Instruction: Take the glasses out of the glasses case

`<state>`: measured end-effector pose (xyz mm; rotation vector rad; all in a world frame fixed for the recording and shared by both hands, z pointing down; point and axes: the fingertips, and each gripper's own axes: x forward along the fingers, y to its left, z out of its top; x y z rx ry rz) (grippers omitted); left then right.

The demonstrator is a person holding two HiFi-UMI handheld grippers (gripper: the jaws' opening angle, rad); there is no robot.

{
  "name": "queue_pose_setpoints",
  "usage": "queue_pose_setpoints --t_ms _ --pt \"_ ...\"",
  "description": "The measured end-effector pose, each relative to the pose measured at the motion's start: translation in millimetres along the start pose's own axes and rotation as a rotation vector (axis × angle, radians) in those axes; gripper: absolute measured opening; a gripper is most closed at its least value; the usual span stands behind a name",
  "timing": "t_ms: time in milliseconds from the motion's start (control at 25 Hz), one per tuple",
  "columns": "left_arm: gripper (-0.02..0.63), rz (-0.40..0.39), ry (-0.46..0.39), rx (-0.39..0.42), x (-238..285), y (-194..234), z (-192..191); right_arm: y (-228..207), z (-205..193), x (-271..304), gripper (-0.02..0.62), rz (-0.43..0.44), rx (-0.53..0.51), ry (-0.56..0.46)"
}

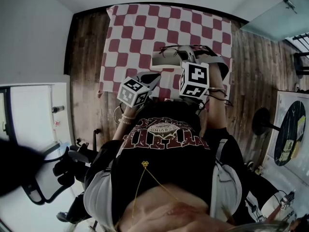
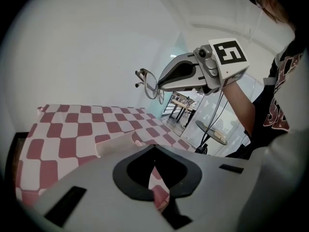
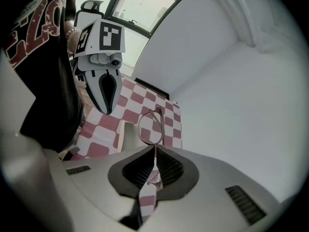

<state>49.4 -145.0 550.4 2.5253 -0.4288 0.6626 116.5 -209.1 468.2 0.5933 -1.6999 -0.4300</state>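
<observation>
- Spreading under both tools, a red-and-white checked tablecloth [image 1: 140, 28] fills my head view at 12 o'clock.
- My right gripper [image 3: 154, 149] pinches thin wire-rimmed glasses [image 3: 150, 127].
- My left gripper [image 2: 154, 146] has its jaws pressed together, empty.
- A pale rectangular glasses case [image 3: 126, 134] rests on the cloth.
- The glasses hang in the air at the case's 1 o'clock.

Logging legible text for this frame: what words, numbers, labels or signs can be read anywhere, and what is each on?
"ZO": red letters, apparently part of a longer word, on the person's black T-shirt in the right gripper view.
T-shirt chest print in the head view: upside down and too blurred to read.
Marker cubes: black-and-white square patterns, no words.
Glasses, glasses case, tablecloth: no text visible.
</observation>
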Motion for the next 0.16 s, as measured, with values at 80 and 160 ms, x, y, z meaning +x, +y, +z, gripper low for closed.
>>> queue_pose_setpoints --t_ms 80,160 --pt "-0.002 -0.004 0.001 -0.002 0.2 -1.4 -0.3 1.1 0.2 -0.6 0.029 0.001 0.000 -0.002" --pt "-0.002 -0.007 -0.002 -0.006 1.0 -2.0 -0.7 2.0 0.2 -1.0 0.028 0.002 0.000 -0.003"
